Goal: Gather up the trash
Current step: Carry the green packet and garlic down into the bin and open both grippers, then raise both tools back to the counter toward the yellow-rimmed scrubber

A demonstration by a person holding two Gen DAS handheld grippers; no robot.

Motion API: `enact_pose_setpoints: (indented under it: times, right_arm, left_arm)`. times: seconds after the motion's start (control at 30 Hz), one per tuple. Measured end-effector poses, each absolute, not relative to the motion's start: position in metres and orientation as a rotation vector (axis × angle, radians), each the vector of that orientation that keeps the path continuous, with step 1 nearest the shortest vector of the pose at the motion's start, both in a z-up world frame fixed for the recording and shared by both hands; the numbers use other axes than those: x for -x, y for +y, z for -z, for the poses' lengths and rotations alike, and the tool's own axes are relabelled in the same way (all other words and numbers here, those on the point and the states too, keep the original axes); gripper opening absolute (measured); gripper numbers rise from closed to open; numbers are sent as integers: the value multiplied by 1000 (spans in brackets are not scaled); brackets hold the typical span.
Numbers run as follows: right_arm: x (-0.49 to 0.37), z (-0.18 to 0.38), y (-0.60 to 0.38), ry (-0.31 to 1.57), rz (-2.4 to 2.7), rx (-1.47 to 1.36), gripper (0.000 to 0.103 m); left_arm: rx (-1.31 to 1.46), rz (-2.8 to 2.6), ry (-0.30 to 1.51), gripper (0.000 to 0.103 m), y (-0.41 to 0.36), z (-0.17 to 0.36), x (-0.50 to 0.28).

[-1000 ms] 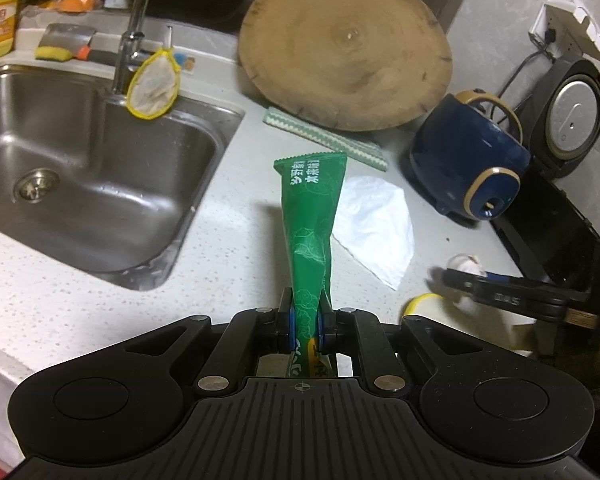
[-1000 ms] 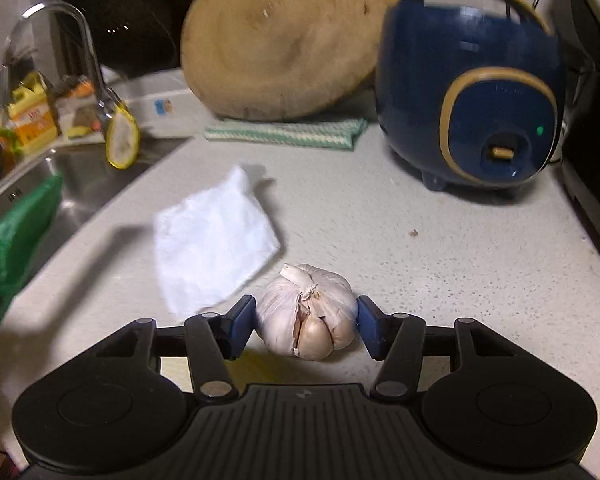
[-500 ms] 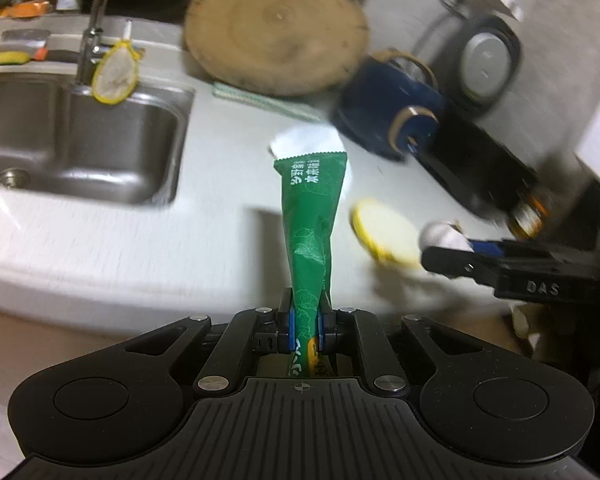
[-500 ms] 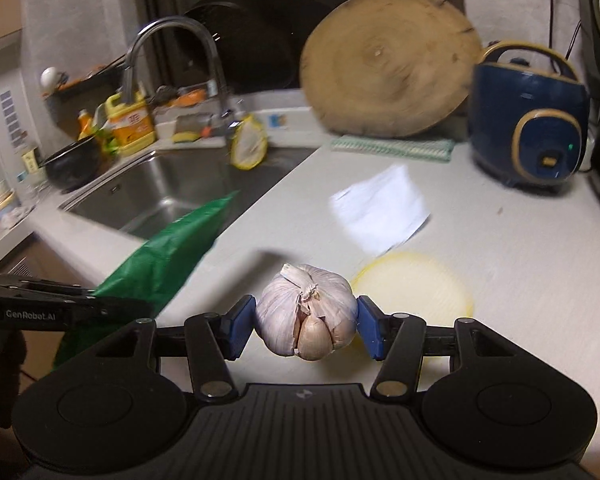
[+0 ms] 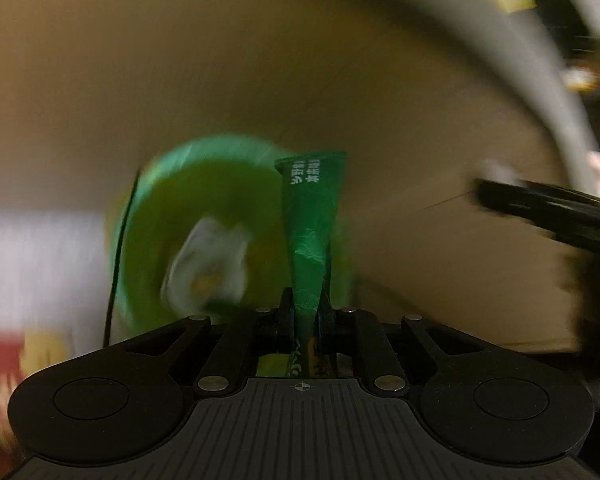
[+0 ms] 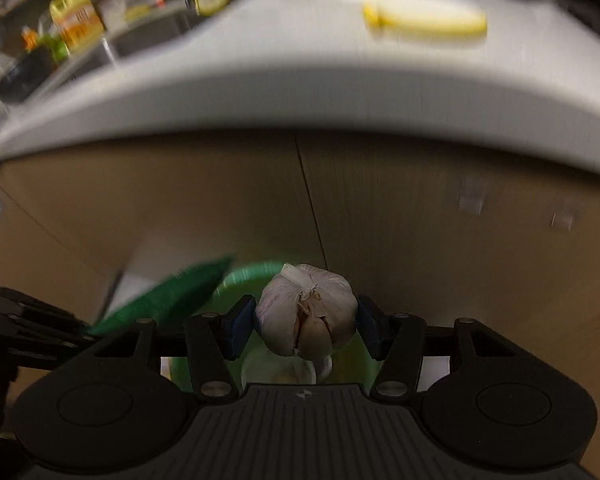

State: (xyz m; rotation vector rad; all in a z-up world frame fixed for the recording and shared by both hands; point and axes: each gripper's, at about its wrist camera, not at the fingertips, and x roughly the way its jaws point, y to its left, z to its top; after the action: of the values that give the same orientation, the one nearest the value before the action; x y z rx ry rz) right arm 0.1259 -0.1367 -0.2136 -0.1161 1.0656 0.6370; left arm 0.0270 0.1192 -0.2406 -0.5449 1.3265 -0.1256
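- left gripper [image 5: 305, 312] is clamped on the green wrapper [image 5: 310, 216]; its long axis runs straight away from the fingers, printed wide end at the far tip
- right gripper [image 6: 306, 326] is pinching the garlic bulb [image 6: 306, 312], pointed tip facing up and far
- both sit over a blurry green bin [image 5: 220, 216], below the counter edge [image 6: 300, 92]

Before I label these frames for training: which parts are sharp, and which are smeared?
Left wrist view: the green printed wrapper in the left tongs is crisp; the round green bin and brown cabinet front are motion-blurred and dim. Right wrist view: the white garlic bulb is sharp; the pale countertop is smeared.
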Motion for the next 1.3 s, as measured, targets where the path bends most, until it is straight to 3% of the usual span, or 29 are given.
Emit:
enact_pose_setpoints:
  times: [0.1,0.23,0.47,0.7,0.83,1.0,1.3]
  right_arm:
    - [-127,252,-134,1153,-649,136,55]
    - [-130,304,-126,1233,-675,183,55]
    - [-126,382,-95,1366,-722,229,55]
    - [-133,416,-55,1419,-852,133,55]
    - [-145,408,-51,1408,-835,80,56]
    - [-145,344,-70,1287,-818,164,56]
    - [-141,197,-131,833,-694,218,56]
  left_arm:
    - [607,-13,1458,13,111,315,-36]
    - [729,-175,1543,21,112,406,-50]
    - [758,-166,1570,21,111,465,-52]
    - [833,-185,1354,21,148,400,-16]
    - [800,-207,1228,21,161,358,-14]
    - [665,-225,1080,21,175,289,-13]
    - [569,-88,862,21,188,163,-26]
